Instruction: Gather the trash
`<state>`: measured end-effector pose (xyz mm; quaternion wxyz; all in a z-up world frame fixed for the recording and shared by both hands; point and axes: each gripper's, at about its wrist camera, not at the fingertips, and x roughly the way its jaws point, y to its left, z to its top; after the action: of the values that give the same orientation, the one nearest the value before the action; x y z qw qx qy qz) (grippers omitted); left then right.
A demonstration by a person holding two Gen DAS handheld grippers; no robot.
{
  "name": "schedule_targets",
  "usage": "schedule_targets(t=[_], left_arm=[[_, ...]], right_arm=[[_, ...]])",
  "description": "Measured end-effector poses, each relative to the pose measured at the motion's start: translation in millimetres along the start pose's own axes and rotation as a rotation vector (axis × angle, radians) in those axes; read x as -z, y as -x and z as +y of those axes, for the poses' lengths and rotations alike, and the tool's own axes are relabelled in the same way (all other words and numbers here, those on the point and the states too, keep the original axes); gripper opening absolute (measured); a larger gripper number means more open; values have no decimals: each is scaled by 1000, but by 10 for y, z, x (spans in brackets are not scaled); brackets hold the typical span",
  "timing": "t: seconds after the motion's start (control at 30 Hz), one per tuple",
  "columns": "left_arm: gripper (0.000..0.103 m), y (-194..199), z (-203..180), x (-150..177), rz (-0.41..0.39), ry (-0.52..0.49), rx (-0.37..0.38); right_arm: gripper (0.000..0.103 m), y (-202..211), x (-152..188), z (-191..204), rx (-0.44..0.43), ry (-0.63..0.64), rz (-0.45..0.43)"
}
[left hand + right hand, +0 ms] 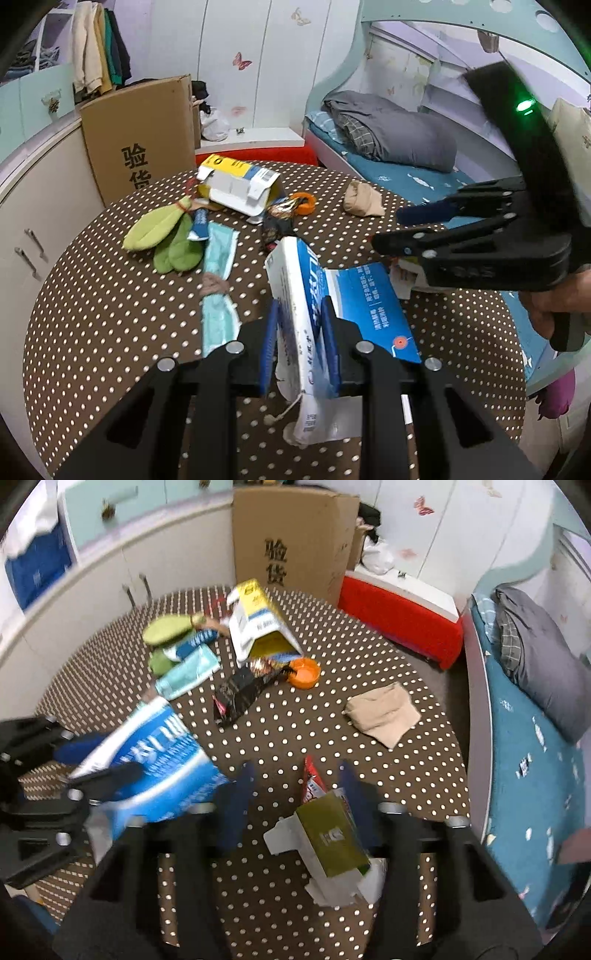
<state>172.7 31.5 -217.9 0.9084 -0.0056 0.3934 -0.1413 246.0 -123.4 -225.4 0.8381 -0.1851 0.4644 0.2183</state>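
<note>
My left gripper (300,314) is shut on a flattened blue and white carton (354,306), held tilted just above the dotted brown table (110,314); its blue pads press the carton's white edge. In the right wrist view the same carton (159,760) shows at the left, blurred, in the left gripper (99,760). My right gripper (295,775) stands open over a small olive-green box (332,838) that lies on the table between its fingers, nearer the right one, untouched. A red wrapper (312,779) lies beside it. The right gripper (391,230) hovers right of the carton.
Further back on the table lie a yellow and white carton (236,184), green leaf-shaped pieces (162,236), a teal face mask (218,254), a dark snack wrapper (240,694), an orange lid (303,672) and a beige cloth (382,712). A big cardboard box (140,136) stands behind; a bed (406,177) lies right.
</note>
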Motion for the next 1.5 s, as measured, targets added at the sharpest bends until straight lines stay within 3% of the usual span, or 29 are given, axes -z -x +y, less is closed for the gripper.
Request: schedule_targets(t=[0.07, 0.13, 0.17, 0.23, 0.4, 0.57, 0.73, 0.83, 0.87, 0.9, 0.93, 0.97, 1.1, 1.17, 1.3, 1.37, 1.5], left_arm=[[23, 11, 37, 17, 2, 3, -5], [23, 22, 70, 25, 2, 7, -10], [23, 30, 86, 30, 2, 9, -10], [23, 43, 112, 37, -1, 14, -12], [23, 92, 123, 22, -11, 18, -13], [23, 180, 88, -50, -38, 24, -5], [23, 255, 33, -138, -64, 26, -5], [23, 276, 29, -167, -71, 28, -17], [23, 287, 32, -167, -73, 30, -22], [23, 294, 42, -162, -75, 32, -26], [23, 306, 62, -150, -76, 35, -30], [23, 312, 76, -140, -75, 40, -37], [23, 340, 174, -89, -71, 55, -58], [23, 360, 255, -66, -69, 69, -72], [23, 389, 362, -49, -70, 85, -90], [23, 398, 389, -55, -71, 92, -91], [23, 409, 360, -94, -81, 88, -86]], right_arm=[[27, -122, -6, 54, 19, 50, 45], [8, -230, 22, 113, 60, 103, 91], [4, -260, 39, 120, 64, 110, 104], [3, -210, 67, 76, 41, 83, 85], [3, 208, 148, -269, -134, -118, -69], [3, 515, 234, -537, -244, -247, -172], [3, 668, 231, -618, -280, -266, -209], [5, 624, 201, -475, -212, -201, -175], [6, 560, 186, -411, -197, -178, -151], [20, 495, 190, -357, -187, -157, -133], [52, 426, 176, -302, -178, -137, -120], [66, 341, 161, -222, -157, -104, -116], [68, -35, 97, -18, -133, -28, -39], [60, -222, 82, 68, -120, 19, 9], [21, -353, 51, 63, -129, 9, 35], [16, -319, 51, 46, -131, 4, 34], [15, -122, 106, -107, -222, -81, -34]])
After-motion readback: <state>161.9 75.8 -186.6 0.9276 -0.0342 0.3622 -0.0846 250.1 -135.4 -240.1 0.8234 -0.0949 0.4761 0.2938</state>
